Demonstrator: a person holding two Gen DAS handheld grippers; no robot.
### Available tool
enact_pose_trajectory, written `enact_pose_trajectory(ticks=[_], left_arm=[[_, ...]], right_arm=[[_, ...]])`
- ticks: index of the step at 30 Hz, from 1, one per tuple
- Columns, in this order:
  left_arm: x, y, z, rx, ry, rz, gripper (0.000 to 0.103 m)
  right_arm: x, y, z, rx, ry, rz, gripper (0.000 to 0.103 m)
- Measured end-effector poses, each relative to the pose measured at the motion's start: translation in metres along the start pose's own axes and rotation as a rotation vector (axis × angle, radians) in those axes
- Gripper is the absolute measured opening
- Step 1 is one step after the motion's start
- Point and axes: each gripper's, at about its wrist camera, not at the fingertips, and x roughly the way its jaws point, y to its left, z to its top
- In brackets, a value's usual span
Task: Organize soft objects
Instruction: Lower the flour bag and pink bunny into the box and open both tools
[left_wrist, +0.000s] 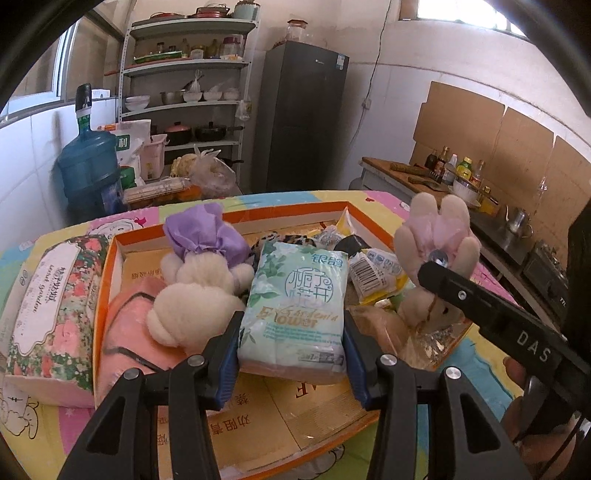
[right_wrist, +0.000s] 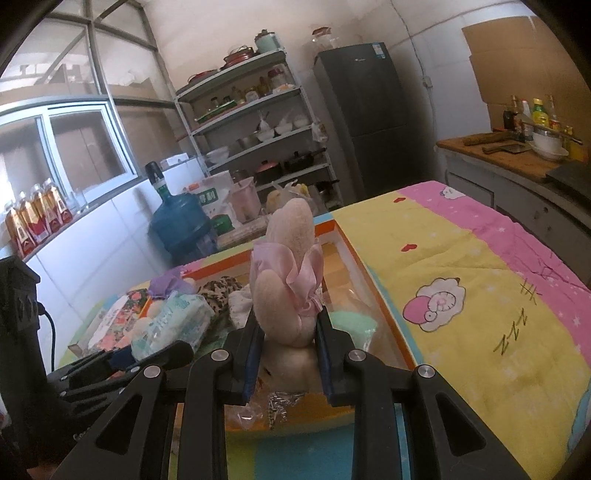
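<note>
My left gripper (left_wrist: 291, 343) is shut on a pale green tissue pack (left_wrist: 295, 306), held over the near part of an orange-rimmed cardboard box (left_wrist: 236, 221). My right gripper (right_wrist: 288, 350) is shut on a beige plush rabbit with a pink bow (right_wrist: 288, 280), held upright above the box's right side; the rabbit also shows in the left wrist view (left_wrist: 436, 236). Inside the box lie a white plush with a purple bow (left_wrist: 199, 266), a pink soft item (left_wrist: 129, 332), a leopard-print item (right_wrist: 218, 291) and small packets (left_wrist: 373, 269).
A floral tissue box (left_wrist: 51, 306) lies left of the orange box on the cartoon-print cloth (right_wrist: 461, 280). Behind stand a blue water jug (left_wrist: 88, 166), a shelf rack (left_wrist: 184, 96) and a dark fridge (left_wrist: 299, 114). A counter with bottles (left_wrist: 454, 170) is at the right.
</note>
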Motion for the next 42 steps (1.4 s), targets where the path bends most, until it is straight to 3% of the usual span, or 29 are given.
enact_pose_trajectory(ticks=[19,26,31,36,42], left_arm=[[0.009,0.003,-0.004,-0.015,0.017,-0.001,0.050],[0.010,0.008,-0.007,-0.033,0.026,-0.024,0.052],[0.005,0.004,-0.007,-0.012,0.024,-0.024,0.061],[-0.006,0.000,-0.009,0.002,-0.002,-0.027,0.082],[-0.019,0.001,-0.008,0.005,-0.024,-0.031,0.084]], right_arm=[[0.038,-0.007,0.009,0.011,0.087,0.064,0.030],[0.036,-0.002,0.009,-0.006,0.084,0.087,0.054],[0.029,0.006,0.010,-0.033,0.076,0.072,0.062],[0.015,0.011,0.013,-0.049,0.047,0.023,0.070],[-0.002,0.017,0.014,-0.071,0.013,-0.003,0.070]])
